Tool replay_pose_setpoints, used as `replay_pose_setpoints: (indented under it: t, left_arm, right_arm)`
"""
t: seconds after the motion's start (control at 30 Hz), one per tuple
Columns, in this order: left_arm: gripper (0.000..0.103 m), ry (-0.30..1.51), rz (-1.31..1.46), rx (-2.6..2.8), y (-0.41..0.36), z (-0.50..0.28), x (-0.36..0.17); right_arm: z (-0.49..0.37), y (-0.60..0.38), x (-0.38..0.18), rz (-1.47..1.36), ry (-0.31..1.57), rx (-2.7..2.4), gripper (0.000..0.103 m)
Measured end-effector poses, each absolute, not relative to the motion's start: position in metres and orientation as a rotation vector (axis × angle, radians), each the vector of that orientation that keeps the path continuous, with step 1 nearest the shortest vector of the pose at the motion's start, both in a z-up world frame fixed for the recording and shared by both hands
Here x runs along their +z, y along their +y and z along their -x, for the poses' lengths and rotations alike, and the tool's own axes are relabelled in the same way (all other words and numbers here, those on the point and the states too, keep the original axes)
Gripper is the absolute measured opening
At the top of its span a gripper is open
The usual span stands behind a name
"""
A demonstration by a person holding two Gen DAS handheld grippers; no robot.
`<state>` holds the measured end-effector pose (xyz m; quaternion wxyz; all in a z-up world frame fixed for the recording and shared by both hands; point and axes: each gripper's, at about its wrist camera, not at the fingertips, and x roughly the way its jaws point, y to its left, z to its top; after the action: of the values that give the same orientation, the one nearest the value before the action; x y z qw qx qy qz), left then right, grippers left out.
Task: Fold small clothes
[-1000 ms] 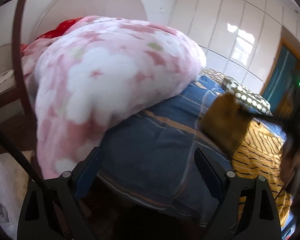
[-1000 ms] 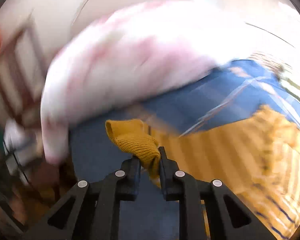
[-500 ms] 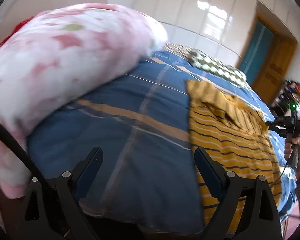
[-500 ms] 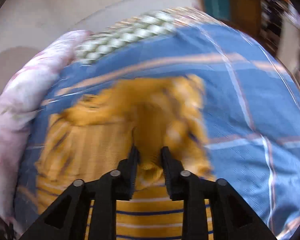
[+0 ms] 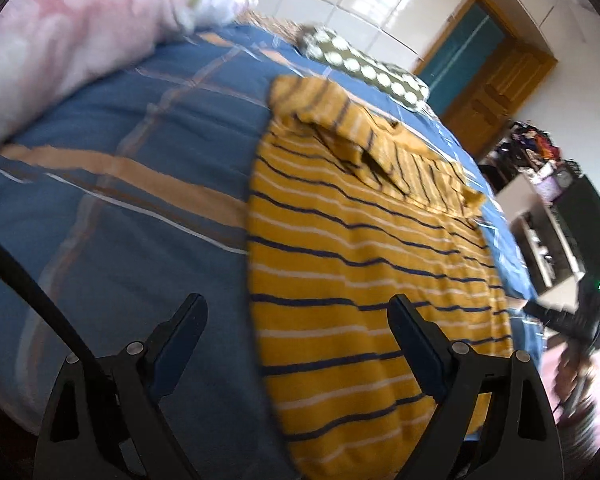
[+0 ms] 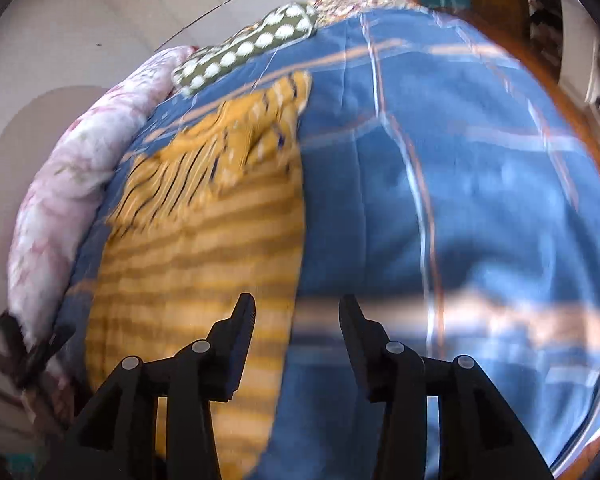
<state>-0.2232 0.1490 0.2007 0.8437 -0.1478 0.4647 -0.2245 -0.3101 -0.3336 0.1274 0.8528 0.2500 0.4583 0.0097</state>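
A yellow sweater with dark and white stripes (image 5: 364,264) lies flat on the blue plaid bed cover (image 5: 132,160), its sleeves folded across the far end. It also shows in the right wrist view (image 6: 196,240). My left gripper (image 5: 296,320) is open and empty above the sweater's near left edge. My right gripper (image 6: 296,320) is open and empty above the sweater's near right edge; it shows at the far right of the left wrist view (image 5: 568,320).
A pink floral blanket (image 5: 72,36) is piled at the left of the bed. A green dotted pillow (image 5: 368,66) lies at the far end. A wooden door (image 5: 496,84) and cluttered shelves (image 5: 548,216) stand at the right.
My right gripper carried the sleeve across the sweater, let it go and opened. It drew back to the near edge. My left gripper swung right over the sweater.
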Motion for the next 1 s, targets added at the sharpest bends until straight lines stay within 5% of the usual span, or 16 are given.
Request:
replay_pose_setpoints:
  t: [0.3, 0.77, 0.83, 0.87, 0.9, 0.93, 1.0]
  left_arm:
    - [0.055, 1.072, 0.439, -0.589, 0.128, 0.231, 0.154]
    - [0.057, 1.041, 0.399, -0.588, 0.123, 0.289, 0.137]
    - [0.056, 1.055, 0.37, -0.562, 0.12, 0.284, 0.133]
    - [0.049, 1.062, 0.346, -0.545, 0.12, 0.282, 0.133]
    - [0.022, 1.069, 0.299, -0.503, 0.119, 0.282, 0.135]
    - [0.01, 1.072, 0.256, -0.471, 0.119, 0.278, 0.136]
    - [0.01, 1.066, 0.284, -0.477, 0.129, 0.275, 0.141]
  right_arm:
    - [0.333, -0.279, 0.075, -0.645, 0.904, 0.171, 0.049]
    - [0.373, -0.24, 0.068, -0.711, 0.858, 0.251, 0.047]
    - [0.374, -0.236, 0.066, -0.697, 0.862, 0.233, 0.039]
    - [0.374, -0.233, 0.066, -0.684, 0.868, 0.211, 0.036]
    - [0.374, -0.233, 0.066, -0.677, 0.873, 0.197, 0.028]
    - [0.374, -0.233, 0.067, -0.675, 0.879, 0.187, 0.017]
    - [0.373, -0.234, 0.071, -0.667, 0.892, 0.172, 0.012]
